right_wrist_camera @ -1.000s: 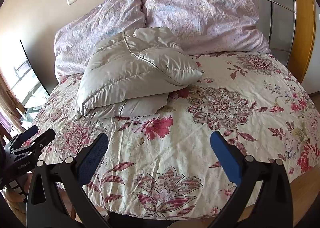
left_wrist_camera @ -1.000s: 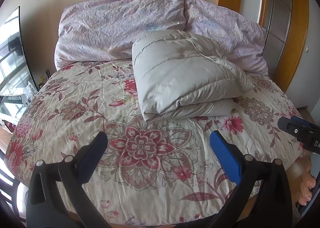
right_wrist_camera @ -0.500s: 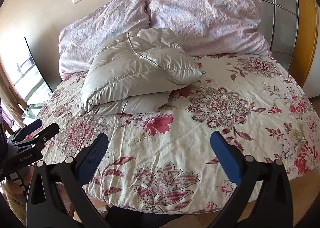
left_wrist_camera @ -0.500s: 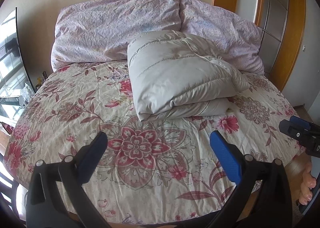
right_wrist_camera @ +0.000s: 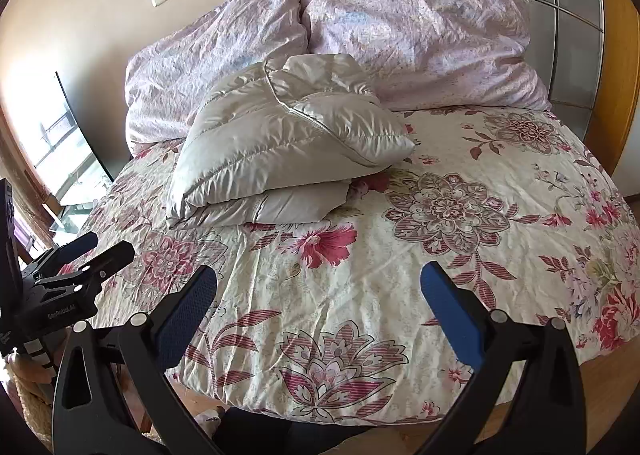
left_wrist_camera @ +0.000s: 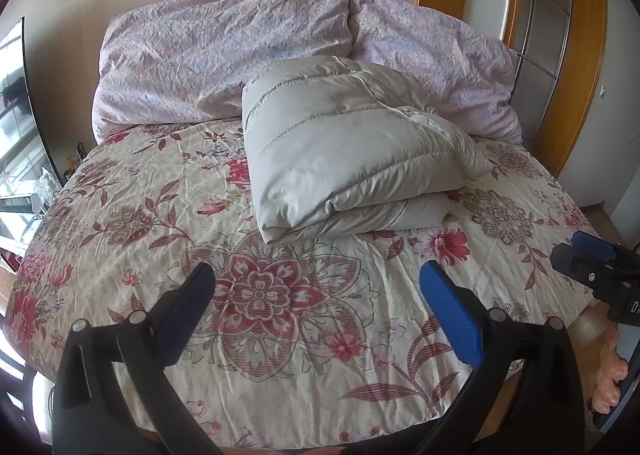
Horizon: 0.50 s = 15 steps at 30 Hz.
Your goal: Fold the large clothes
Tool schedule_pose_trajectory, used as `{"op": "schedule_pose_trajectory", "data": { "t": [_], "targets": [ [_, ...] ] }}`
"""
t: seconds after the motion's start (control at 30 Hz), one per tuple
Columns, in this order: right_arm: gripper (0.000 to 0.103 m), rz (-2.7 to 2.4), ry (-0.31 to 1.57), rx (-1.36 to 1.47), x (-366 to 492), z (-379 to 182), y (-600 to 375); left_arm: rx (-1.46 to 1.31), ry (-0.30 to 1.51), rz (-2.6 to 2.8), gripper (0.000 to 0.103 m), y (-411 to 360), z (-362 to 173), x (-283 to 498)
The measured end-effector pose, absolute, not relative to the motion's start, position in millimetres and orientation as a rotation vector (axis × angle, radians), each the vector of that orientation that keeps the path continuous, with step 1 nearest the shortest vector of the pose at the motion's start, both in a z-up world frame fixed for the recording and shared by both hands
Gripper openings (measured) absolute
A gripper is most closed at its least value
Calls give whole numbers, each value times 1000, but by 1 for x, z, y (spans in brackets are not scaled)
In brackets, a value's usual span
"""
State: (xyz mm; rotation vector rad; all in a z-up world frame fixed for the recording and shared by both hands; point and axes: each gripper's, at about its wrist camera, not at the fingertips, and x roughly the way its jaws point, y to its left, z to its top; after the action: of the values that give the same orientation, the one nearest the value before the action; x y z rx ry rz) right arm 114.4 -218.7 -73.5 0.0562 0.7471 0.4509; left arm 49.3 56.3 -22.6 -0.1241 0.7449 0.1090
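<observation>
1. Left wrist view: left gripper [left_wrist_camera: 316, 297] low in the foreground, fingers spread wide apart, nothing between them, poised over the near part of the bed [left_wrist_camera: 168, 215] and its floral cover.
2. Same view: grey puffer jacket [left_wrist_camera: 344, 159] folded into a thick bundle on the far half of the bed, well apart from the gripper, its back edge pressed against the two lilac pillows [left_wrist_camera: 224, 51] at the wall.
3. Same view: right gripper [left_wrist_camera: 596, 275] peeking in at the right edge, off the mattress; bare toes [left_wrist_camera: 610, 379] on the floor just below it.
4. Right wrist view: right gripper [right_wrist_camera: 318, 297] likewise splayed open and empty, hanging above the foot of the bed [right_wrist_camera: 500, 255], far from the jacket [right_wrist_camera: 280, 147].
5. Same view: top layer of the bundle with a loose pointed flap [right_wrist_camera: 360, 135] jutting right beyond the layer beneath; lower layer sticking out at the near edge, so the stack not quite square.
6. Same view: left gripper [right_wrist_camera: 76, 263] visible at the left, beside the mattress edge, touching nothing.
7. Judged state: folding apparently finished or nearly so, both tools clear of the garment.
8. Risk: slippery, air-filled padding likely to spring open, the overhanging flap first, with nothing pressing it down.
9. Risk: any further pinch on the top layer alone apt to drag it off the lower one and undo the fold.
10. Risk: bundle leaning on soft pillows; a nudge there could tip or slide it.
</observation>
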Motion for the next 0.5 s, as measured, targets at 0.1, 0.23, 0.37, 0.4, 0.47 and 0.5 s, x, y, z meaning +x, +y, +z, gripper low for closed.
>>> {"op": "schedule_pose_trajectory", "data": {
  "t": [0.1,0.23,0.37,0.4,0.47,0.5],
  "targets": [
    [102,451,750,59,115,-74,-218,-124,747,109,101,56,-23,51],
    [102,458,756,66,116,-75,-218,-123,748,108,101,56,-24,51],
    [102,457,762,74,118,-76,-218,-127,754,108,101,57,-25,54],
    [102,457,763,75,118,-76,-218,-128,755,108,101,57,-26,54],
    [102,456,765,76,118,-77,-218,-129,754,109,101,57,-26,54],
    [102,456,765,76,118,-77,-218,-127,754,110,101,57,-26,54]
  ]
}}
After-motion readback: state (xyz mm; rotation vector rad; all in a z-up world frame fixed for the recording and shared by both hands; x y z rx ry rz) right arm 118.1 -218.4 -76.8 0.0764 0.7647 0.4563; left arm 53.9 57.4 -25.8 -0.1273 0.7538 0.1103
